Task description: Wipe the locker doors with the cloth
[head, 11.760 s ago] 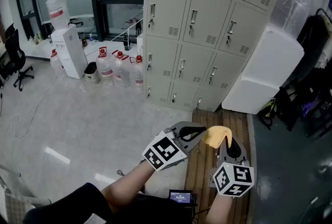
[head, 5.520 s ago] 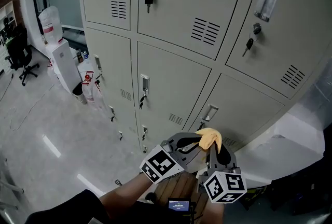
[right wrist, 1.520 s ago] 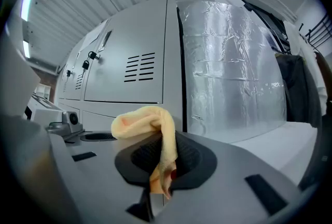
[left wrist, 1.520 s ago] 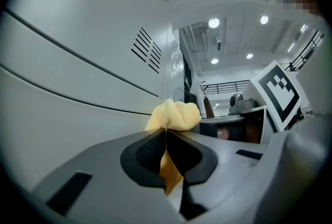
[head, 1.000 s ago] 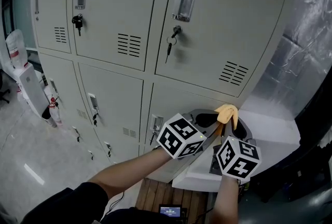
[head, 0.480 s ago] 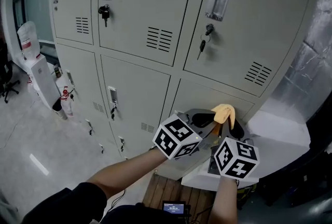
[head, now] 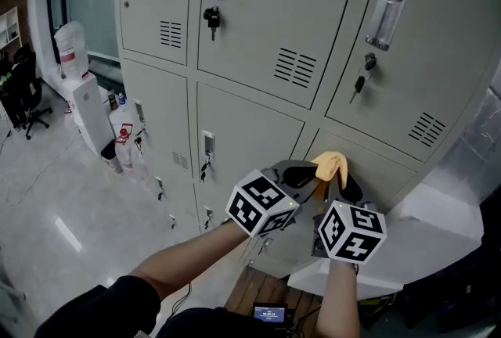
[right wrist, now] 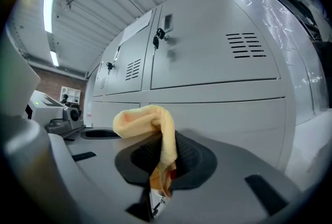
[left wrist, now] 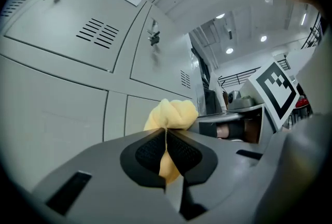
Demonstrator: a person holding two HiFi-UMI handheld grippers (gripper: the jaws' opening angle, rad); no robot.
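Inspector: Locker bank [head: 258, 39] first, then work down to the smaller items.

Technician: Grey doors in rows fill the head view, each with a handle and a vent. Compared with one second ago, the view has swung left. The foil-covered wall [head: 489, 141] is almost out of frame at the right. The water dispenser [head: 82, 106] and more of the floor [head: 47, 195] have come in at the left.

Inspector: Target door?

Technician: The middle-row door [head: 383, 164] of the right-hand column, directly beneath the door with the hanging key [head: 358, 84].

Inspector: Gripper state?

Technician: The left gripper [left wrist: 165, 132] is clenched on the yellow cloth [left wrist: 171, 114]. The right gripper [right wrist: 163, 158] is clenched on the same cloth, whose bunched end arcs over its jaws. The two sit side by side, as they did a second ago.

Inspector: Cloth position?

Technician: In the head view it stands at the tips of the two tools, in front of the upper left corner of that door. Contact with the panel cannot be confirmed.

Inspector: Consequence for the task?

Technician: Judgement: the approach is at or near its end, and no wiping stroke is evident yet. The next move calls for pressing the bunched cloth onto the panel, keeping clear of the key above.
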